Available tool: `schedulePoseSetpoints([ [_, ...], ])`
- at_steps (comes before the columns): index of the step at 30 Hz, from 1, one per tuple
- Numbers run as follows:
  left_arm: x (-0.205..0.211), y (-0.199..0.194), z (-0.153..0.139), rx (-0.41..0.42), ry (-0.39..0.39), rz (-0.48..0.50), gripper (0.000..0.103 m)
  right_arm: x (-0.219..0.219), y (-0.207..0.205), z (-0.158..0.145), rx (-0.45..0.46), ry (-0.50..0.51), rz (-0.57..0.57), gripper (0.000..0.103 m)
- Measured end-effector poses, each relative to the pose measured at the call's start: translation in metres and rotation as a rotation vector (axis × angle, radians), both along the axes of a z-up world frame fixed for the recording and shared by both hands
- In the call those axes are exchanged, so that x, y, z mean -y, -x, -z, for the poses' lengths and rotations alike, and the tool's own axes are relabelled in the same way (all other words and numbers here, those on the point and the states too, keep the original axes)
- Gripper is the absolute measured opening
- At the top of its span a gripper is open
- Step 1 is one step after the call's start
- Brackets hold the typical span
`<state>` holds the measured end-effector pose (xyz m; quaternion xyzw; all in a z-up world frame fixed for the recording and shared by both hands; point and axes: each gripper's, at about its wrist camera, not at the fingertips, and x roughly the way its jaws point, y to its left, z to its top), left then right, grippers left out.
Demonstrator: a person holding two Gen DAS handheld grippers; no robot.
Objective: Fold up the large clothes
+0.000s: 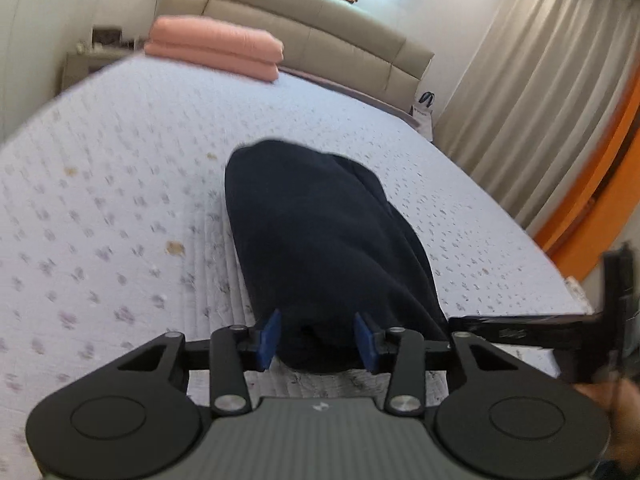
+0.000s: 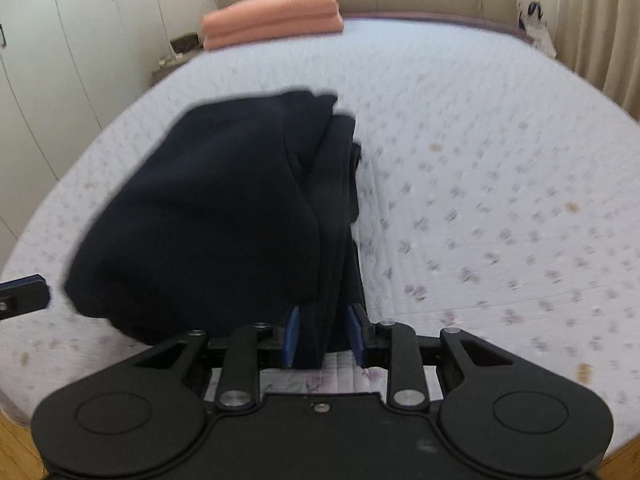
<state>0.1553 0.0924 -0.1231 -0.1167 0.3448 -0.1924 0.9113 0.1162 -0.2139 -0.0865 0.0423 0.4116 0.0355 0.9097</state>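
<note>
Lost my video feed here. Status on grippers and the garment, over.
Left gripper and right gripper both straddle the near edge of the folded dark garment; grip unclear. Garment bundled on the bed. Pink blanket far off, nothing blocking.

We hold our left gripper (image 1: 318, 338) tilted downward, its blue pads (image 1: 269, 338) parted around dark cloth. Our right gripper (image 2: 324, 334) angles down more steeply, jaws likewise parted. A bit of our right hand (image 1: 616, 400) shows at the left view's right edge.

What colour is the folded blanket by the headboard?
Salmon pink blanket, plain with no pattern. It shows best in the right wrist view.
</note>
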Motion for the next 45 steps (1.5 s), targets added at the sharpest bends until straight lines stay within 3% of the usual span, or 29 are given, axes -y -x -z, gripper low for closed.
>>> schedulePoseSetpoints([
  [2, 0.007, 0.014, -0.020, 0.016, -0.071, -0.024, 0.043, -0.006, 0.016, -0.024, 0.037, 0.006, -0.003, 0.045],
  [4, 0.016, 0.031, -0.041, 0.030, -0.142, -0.042, 0.043, -0.011, 0.036, -0.051, 0.083, 0.024, -0.004, 0.066],
  [6, 0.025, 0.046, -0.063, 0.053, -0.194, -0.067, 0.044, -0.018, 0.047, -0.072, 0.129, 0.038, -0.002, 0.079],
  [9, 0.037, 0.065, -0.097, 0.097, -0.239, -0.110, 0.055, -0.023, 0.061, -0.101, 0.185, -0.015, -0.027, 0.081],
  [11, 0.043, 0.076, -0.118, 0.149, -0.268, -0.129, 0.083, -0.022, 0.067, -0.119, 0.203, -0.063, -0.005, 0.082],
  [14, 0.046, 0.090, -0.146, 0.201, -0.293, -0.190, 0.089, -0.025, 0.077, -0.137, 0.219, -0.031, 0.041, 0.086],
  [17, 0.045, 0.097, -0.161, 0.177, -0.267, -0.232, 0.098, -0.031, 0.082, -0.144, 0.213, 0.024, 0.066, 0.089],
  [32, 0.036, 0.101, -0.151, 0.040, -0.324, -0.294, 0.100, -0.052, 0.084, -0.122, 0.097, 0.080, 0.033, 0.096],
  [45, 0.036, 0.094, -0.144, 0.002, -0.350, -0.299, 0.099, -0.051, 0.080, -0.116, 0.069, 0.081, 0.027, 0.097],
])
